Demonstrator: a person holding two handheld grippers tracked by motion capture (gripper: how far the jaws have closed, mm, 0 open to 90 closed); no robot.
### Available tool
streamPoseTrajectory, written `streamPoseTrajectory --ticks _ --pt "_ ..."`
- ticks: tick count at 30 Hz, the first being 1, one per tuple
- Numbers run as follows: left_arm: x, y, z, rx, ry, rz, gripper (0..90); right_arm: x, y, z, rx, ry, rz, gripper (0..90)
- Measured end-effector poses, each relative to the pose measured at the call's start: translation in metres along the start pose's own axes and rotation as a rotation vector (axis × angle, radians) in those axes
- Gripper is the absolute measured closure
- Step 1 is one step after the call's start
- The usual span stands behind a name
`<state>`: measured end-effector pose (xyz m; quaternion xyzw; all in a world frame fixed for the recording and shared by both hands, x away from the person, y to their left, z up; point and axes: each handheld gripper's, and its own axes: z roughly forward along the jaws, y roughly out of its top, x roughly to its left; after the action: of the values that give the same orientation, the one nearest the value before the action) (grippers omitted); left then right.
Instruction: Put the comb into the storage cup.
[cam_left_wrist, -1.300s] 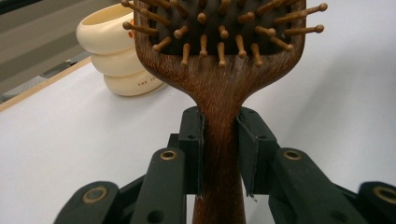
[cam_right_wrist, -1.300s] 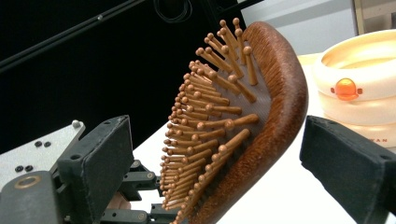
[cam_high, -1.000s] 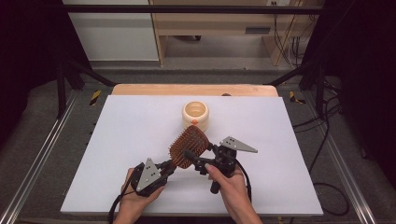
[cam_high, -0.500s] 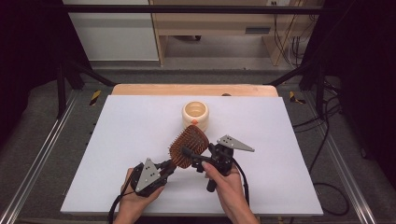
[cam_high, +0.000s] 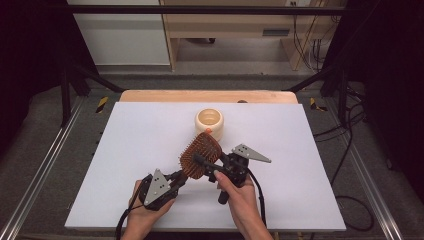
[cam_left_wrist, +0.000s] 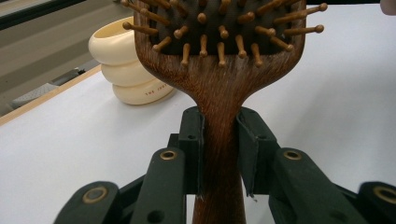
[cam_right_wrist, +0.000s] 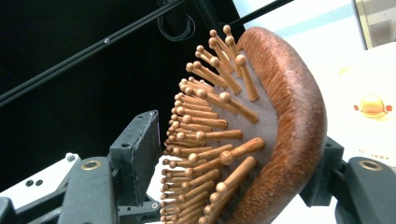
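Above a white table (cam_high: 130, 150), the left gripper (cam_high: 176, 179) clamps the handle of a wooden brush (cam_high: 201, 155), holding it raised near the front edge. The right gripper (cam_high: 207, 165) straddles the brush head, jaws apart, one at the bristles, one behind. A cream cup (cam_high: 209, 121) stands just beyond.

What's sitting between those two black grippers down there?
The wooden hairbrush, seen from the high view: the left gripper clamps its handle, the right gripper straddles its head.
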<state>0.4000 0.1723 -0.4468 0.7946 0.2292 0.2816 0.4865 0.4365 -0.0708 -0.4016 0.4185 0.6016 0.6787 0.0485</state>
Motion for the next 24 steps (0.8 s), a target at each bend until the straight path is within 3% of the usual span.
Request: streamPoseTrajectory --ticks 12,24 --pt "0.0010 -0.0012 0.0001 -0.006 0.002 -0.011 72.5 -0.0026 0.0003 0.0025 -0.017 0.024 0.021 39.3" --pt "0.0039 -0.0037 0.0013 -0.008 -0.021 -0.051 72.4 0.0005 -0.0010 0.0049 -0.034 0.036 0.035 48.5"
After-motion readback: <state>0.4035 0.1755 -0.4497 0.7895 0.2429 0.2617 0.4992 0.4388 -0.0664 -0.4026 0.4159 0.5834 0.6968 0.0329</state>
